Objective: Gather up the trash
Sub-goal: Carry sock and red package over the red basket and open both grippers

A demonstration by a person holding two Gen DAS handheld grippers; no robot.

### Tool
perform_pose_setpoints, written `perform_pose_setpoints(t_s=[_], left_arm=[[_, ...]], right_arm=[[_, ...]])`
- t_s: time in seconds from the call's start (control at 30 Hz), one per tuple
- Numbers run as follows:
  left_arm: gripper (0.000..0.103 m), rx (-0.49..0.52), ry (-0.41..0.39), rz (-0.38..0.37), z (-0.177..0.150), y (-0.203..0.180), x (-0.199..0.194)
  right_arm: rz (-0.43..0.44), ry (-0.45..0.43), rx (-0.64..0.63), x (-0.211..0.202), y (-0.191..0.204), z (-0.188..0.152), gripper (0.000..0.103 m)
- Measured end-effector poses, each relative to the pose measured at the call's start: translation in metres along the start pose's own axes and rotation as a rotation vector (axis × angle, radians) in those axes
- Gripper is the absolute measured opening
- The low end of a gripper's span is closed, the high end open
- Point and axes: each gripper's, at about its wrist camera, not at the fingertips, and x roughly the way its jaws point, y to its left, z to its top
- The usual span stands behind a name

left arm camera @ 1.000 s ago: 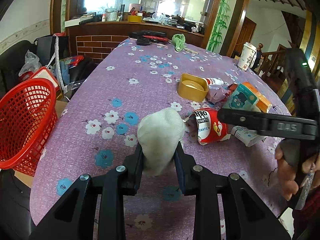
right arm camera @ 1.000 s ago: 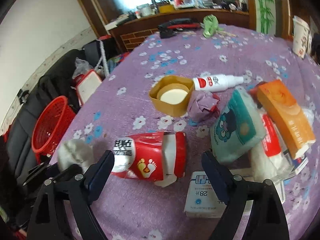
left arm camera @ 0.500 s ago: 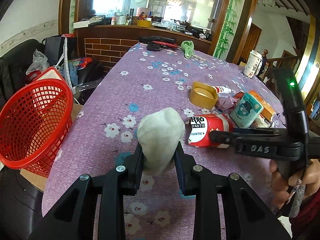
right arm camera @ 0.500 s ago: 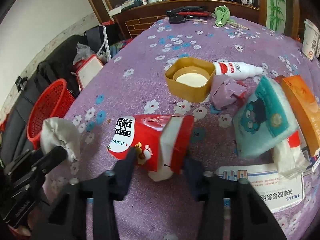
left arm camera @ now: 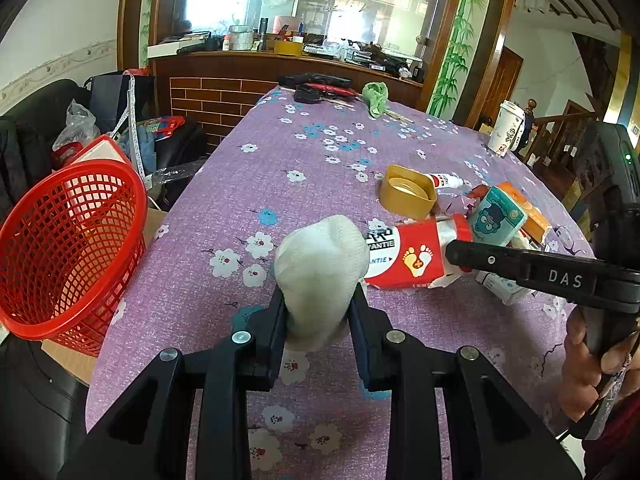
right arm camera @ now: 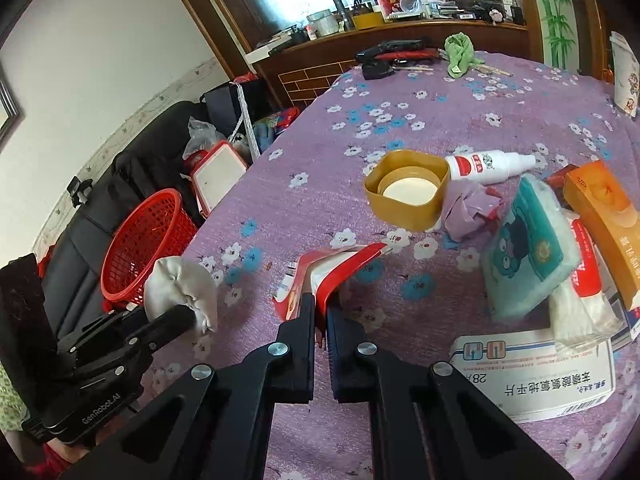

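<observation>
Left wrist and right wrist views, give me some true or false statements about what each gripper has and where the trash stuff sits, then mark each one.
1. The left gripper is shut on the white wad. True.
2. The right gripper is wide open above the table. False: its fingers pinch the flattened red carton.
3. The red basket stands on the purple tablecloth. False: it sits off the table's edge.
4. The yellow tub lies beside a white spray bottle. True.
5. The green cloth is in the basket. False: it lies at the table's far end.
</observation>
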Motion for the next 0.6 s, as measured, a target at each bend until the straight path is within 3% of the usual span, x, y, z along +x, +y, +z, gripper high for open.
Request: perform_pose_setpoints(t_s=[0.6], left_arm=[[0.028, 0.001, -0.04, 0.028, 0.017, 0.013, -0.019]], right_arm=[[0.03, -0.069, -0.049, -0.029, 0.029, 0.019, 0.005]])
